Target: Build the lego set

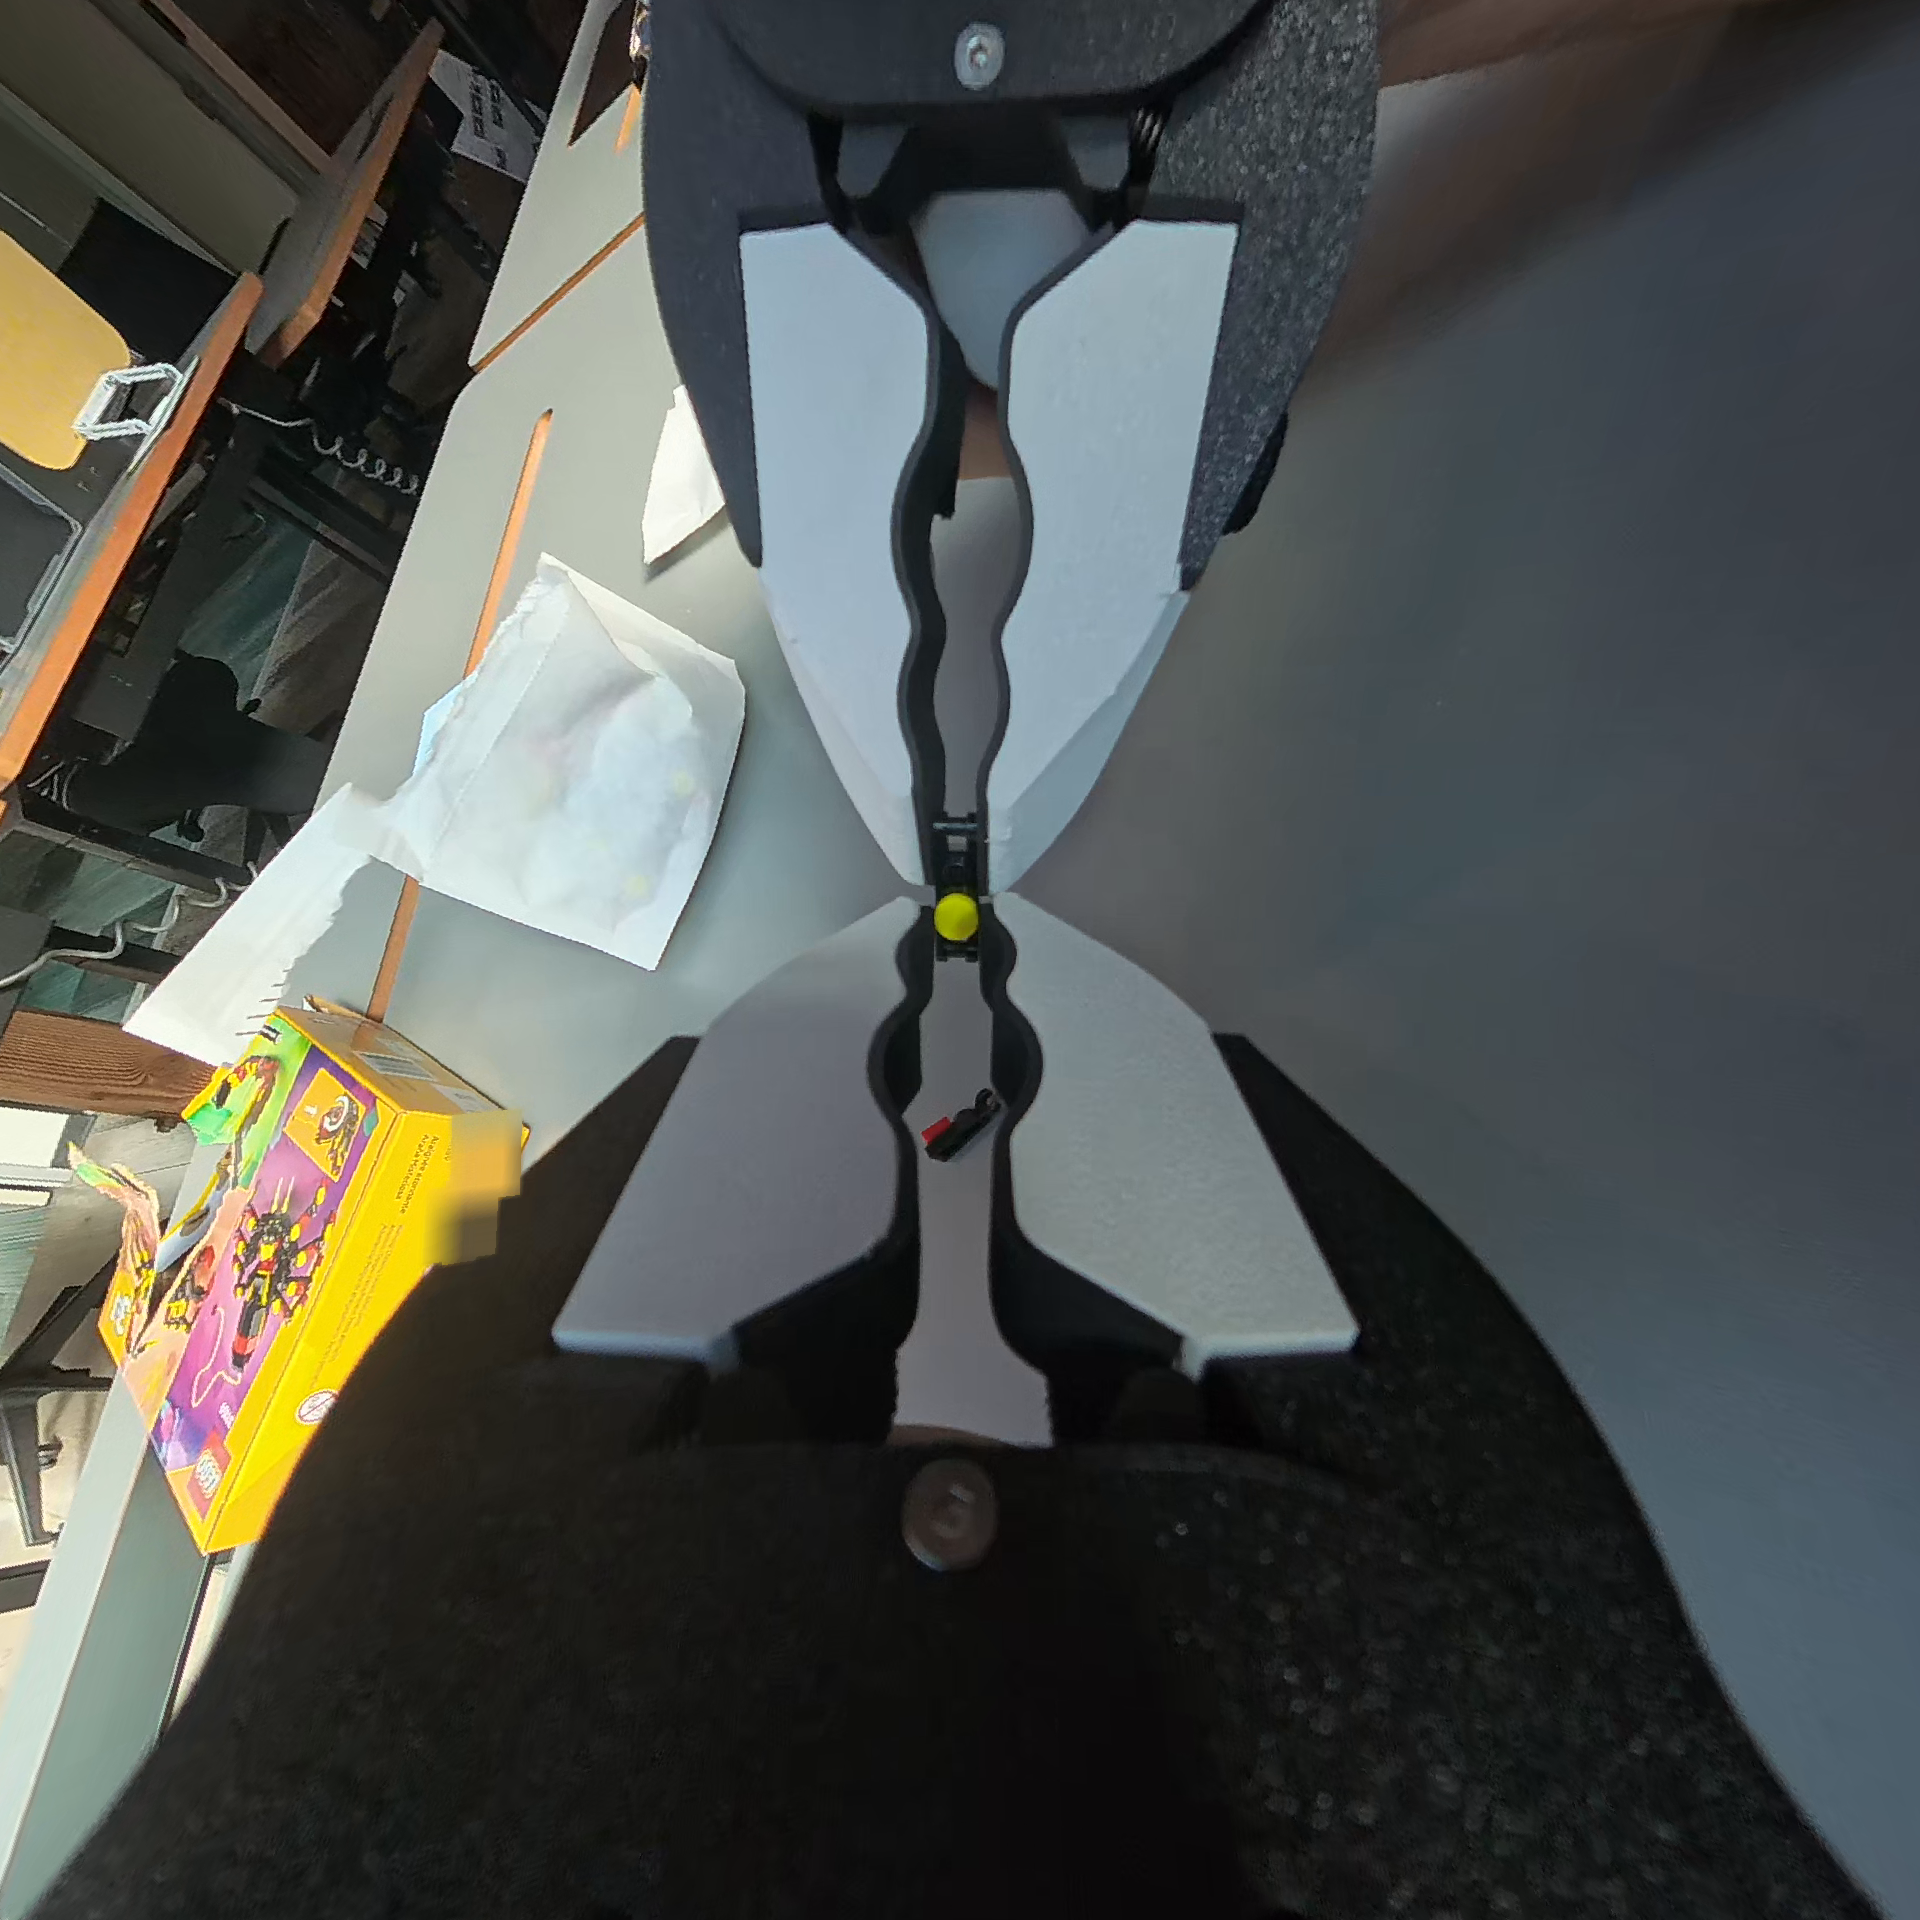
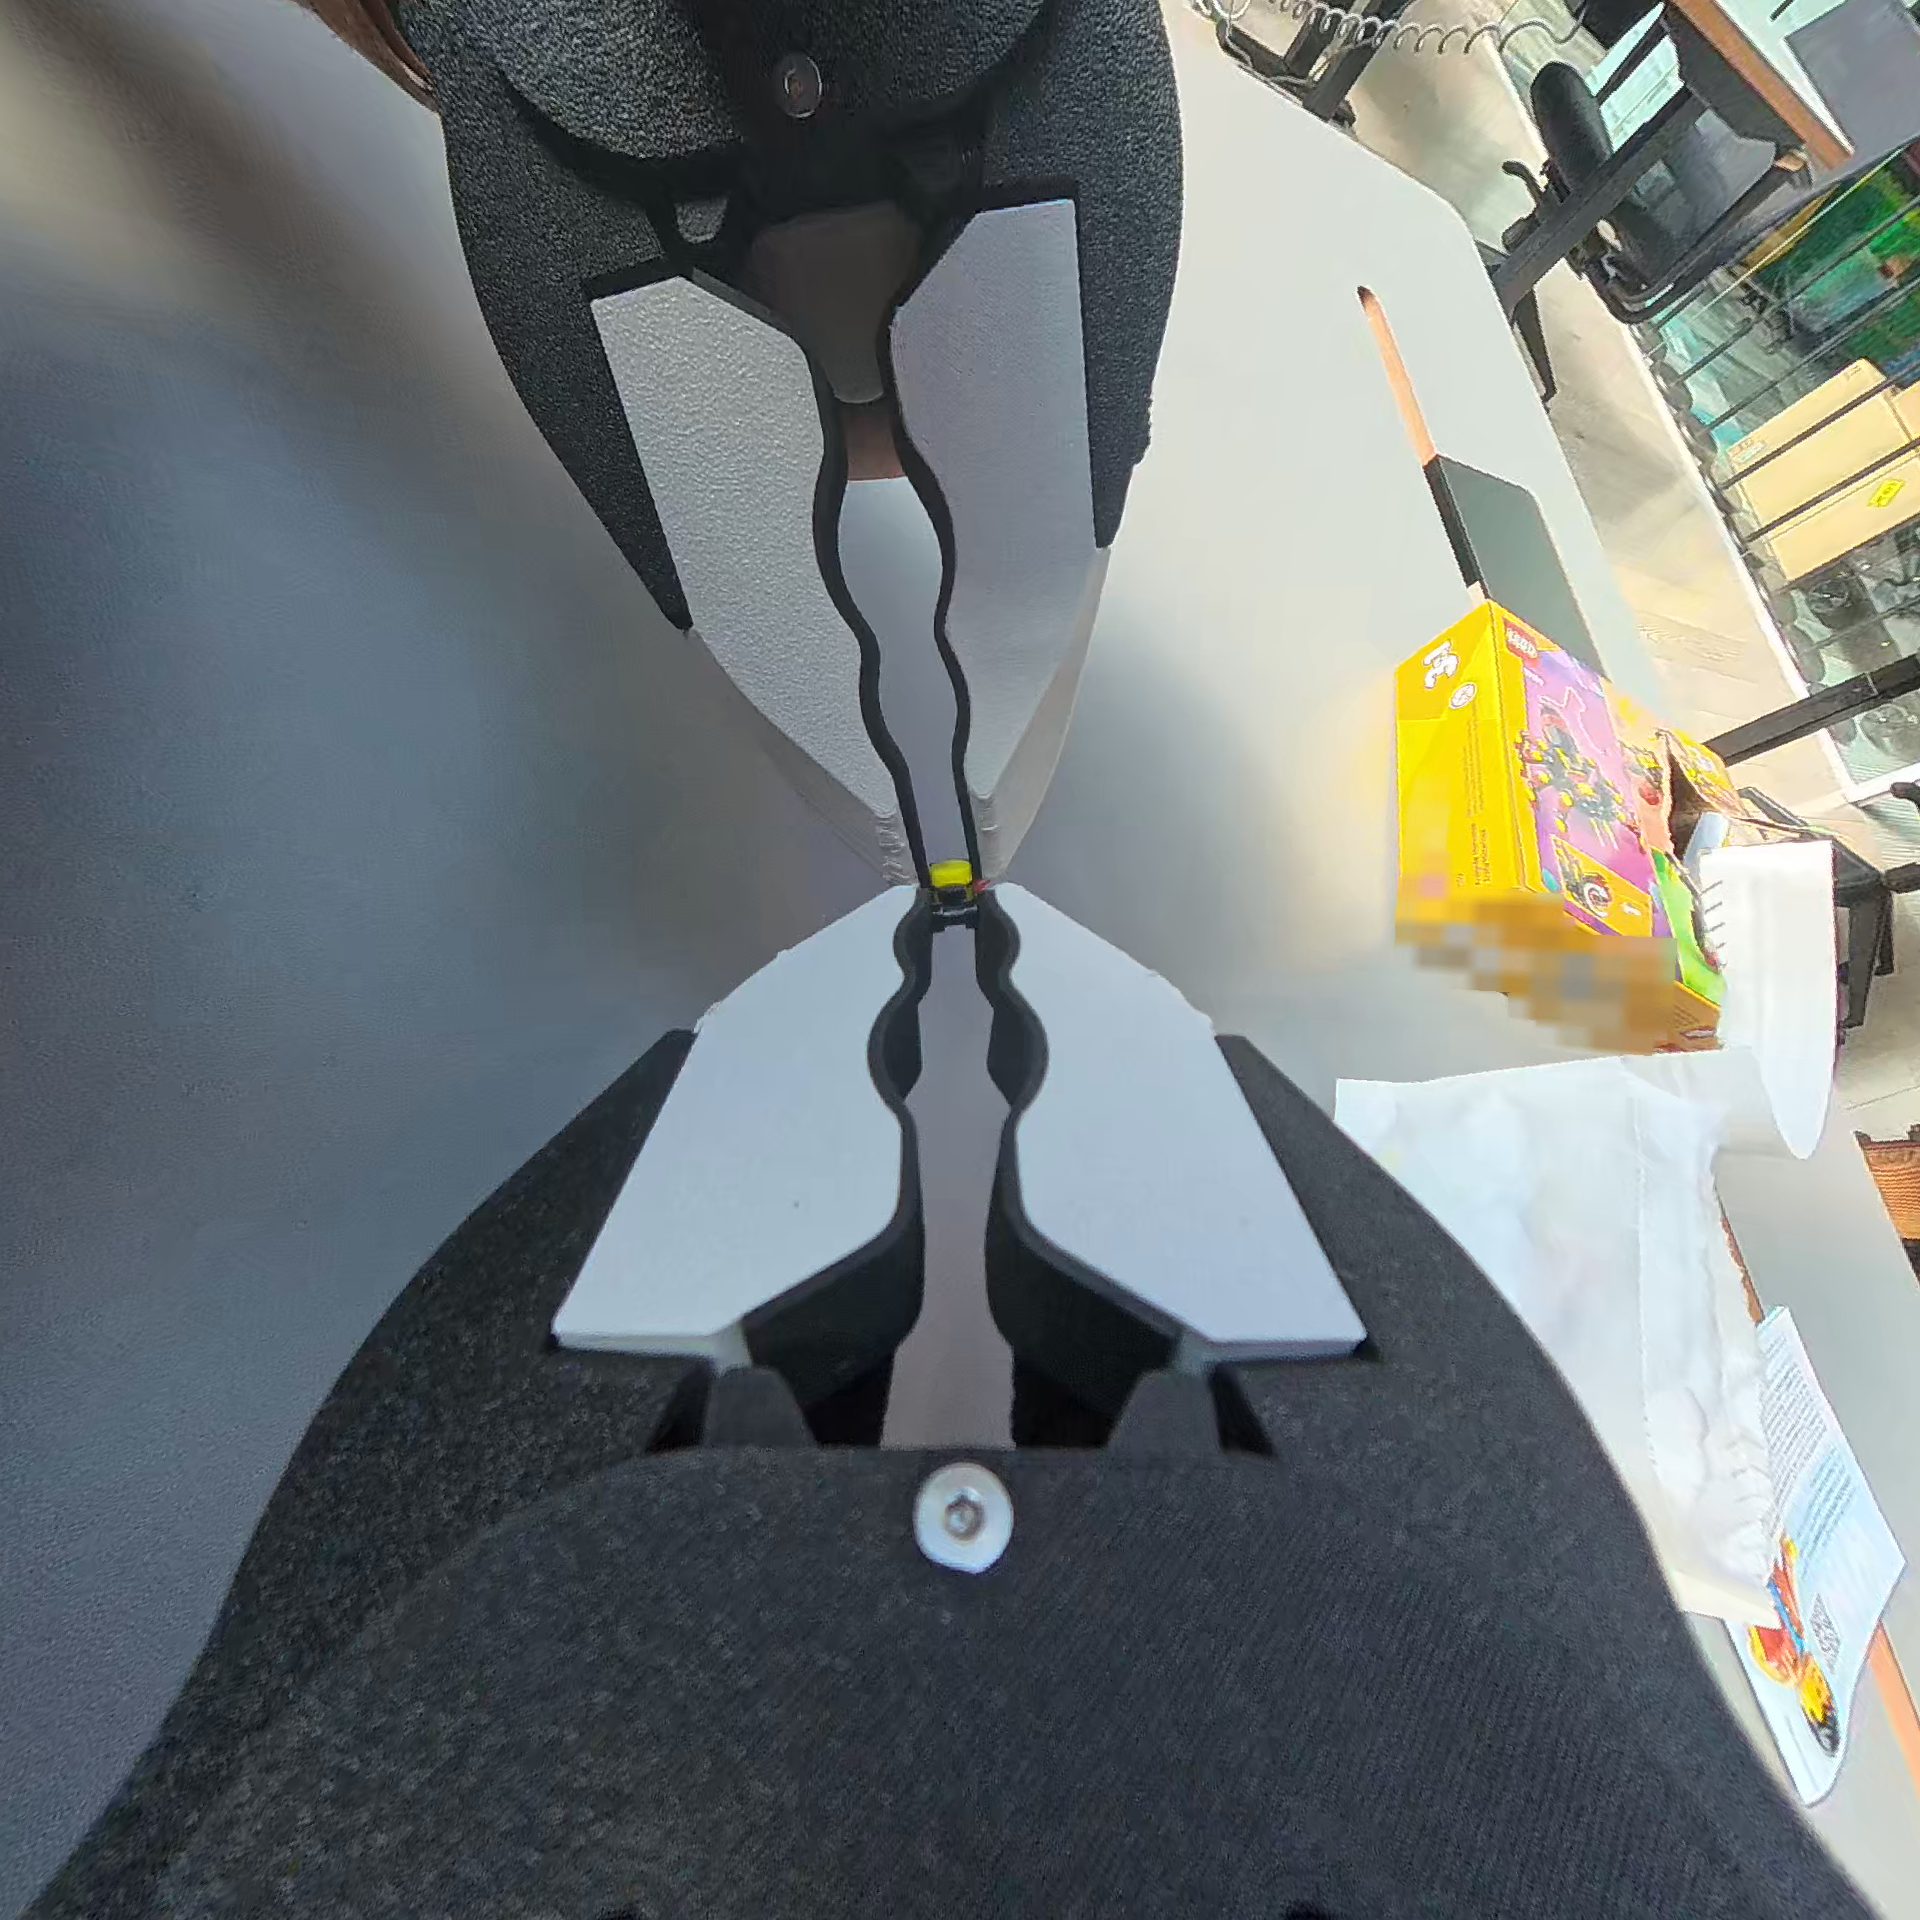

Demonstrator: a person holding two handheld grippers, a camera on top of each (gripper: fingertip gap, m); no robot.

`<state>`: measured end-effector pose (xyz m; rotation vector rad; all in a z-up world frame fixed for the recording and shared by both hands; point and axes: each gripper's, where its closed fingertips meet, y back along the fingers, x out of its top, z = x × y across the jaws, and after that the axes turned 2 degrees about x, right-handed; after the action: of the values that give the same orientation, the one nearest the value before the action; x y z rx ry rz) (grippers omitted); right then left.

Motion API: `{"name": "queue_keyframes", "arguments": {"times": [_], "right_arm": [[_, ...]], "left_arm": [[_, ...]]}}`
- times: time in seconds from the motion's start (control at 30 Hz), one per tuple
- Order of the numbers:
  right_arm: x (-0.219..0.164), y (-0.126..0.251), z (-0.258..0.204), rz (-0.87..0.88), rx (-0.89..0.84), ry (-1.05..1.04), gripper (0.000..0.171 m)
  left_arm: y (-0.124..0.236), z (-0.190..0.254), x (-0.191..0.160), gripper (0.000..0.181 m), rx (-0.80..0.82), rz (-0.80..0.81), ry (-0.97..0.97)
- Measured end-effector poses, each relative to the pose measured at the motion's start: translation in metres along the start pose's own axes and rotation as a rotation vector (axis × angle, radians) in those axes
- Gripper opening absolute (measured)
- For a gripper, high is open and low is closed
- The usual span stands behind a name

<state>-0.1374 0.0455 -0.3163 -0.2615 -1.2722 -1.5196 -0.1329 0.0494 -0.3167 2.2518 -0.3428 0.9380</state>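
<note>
My two grippers meet tip to tip above the grey table (image 1: 1507, 831). Between the tips is a small black lego assembly with a round yellow piece (image 1: 955, 914), which also shows in the right wrist view (image 2: 949, 873). My left gripper (image 1: 956, 925) is shut on the end with the yellow piece. My right gripper (image 2: 951, 914) is shut on the black end of the same assembly. Each gripper shows from the front in the other's view: the right (image 1: 956, 862), the left (image 2: 948, 854). A small black and red lego piece (image 1: 961, 1127) lies on the table below.
A yellow lego box (image 1: 301, 1247) stands near the table's edge and also shows in the right wrist view (image 2: 1527, 821). White paper bags (image 1: 582, 769) (image 2: 1558, 1299) lie beside it. An instruction booklet (image 2: 1808, 1558) lies under a bag. Office chairs (image 2: 1590, 135) stand beyond the table. My left and right fingertips are right by each other.
</note>
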Motion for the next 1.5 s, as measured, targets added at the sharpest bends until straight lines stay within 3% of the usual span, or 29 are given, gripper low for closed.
{"name": "queue_keyframes", "arguments": {"times": [0.27,0.4,0.53,0.63,0.73,0.8,1.0,1.1,1.2,1.37,1.5], "right_arm": [[-0.006,-0.005,0.003,-0.033,-0.017,-0.026,0.008],[-0.008,-0.004,0.003,-0.016,-0.028,-0.013,0.008],[-0.001,-0.003,0.005,-0.075,-0.148,0.216,0.007],[-0.008,-0.010,0.005,-0.255,-0.194,0.401,0.007],[-0.024,-0.024,0.004,-0.352,-0.167,0.445,0.007],[-0.023,-0.025,0.002,-0.316,-0.154,0.407,0.007],[-0.031,0.017,0.046,-0.212,-0.286,0.164,0.007],[-0.050,0.058,0.104,-0.215,-0.387,0.018,0.008],[-0.071,0.074,0.148,-0.246,-0.354,-0.054,0.007],[-0.096,0.066,0.180,-0.282,-0.213,-0.099,0.008],[-0.103,0.054,0.183,-0.348,-0.169,-0.044,0.008]], "left_arm": [[0.001,-0.002,-0.004,0.006,0.066,-0.013,-0.045],[0.003,-0.002,0.000,0.006,0.044,0.065,0.064],[0.006,-0.002,0.001,0.006,-0.017,0.107,0.163],[0.003,0.002,-0.009,0.006,-0.027,0.025,0.085],[0.006,0.002,0.010,0.006,-0.039,0.095,0.126],[0.003,-0.005,-0.007,0.006,0.016,-0.006,0.062],[0.009,-0.044,-0.001,0.006,0.098,0.060,0.164],[-0.011,-0.083,0.012,0.007,0.127,0.021,0.056],[-0.043,-0.127,0.035,0.007,0.107,0.040,-0.024],[-0.100,-0.150,0.031,0.008,-0.140,-0.092,-0.042],[-0.122,-0.159,0.027,0.012,-0.184,-0.092,-0.052]]}}
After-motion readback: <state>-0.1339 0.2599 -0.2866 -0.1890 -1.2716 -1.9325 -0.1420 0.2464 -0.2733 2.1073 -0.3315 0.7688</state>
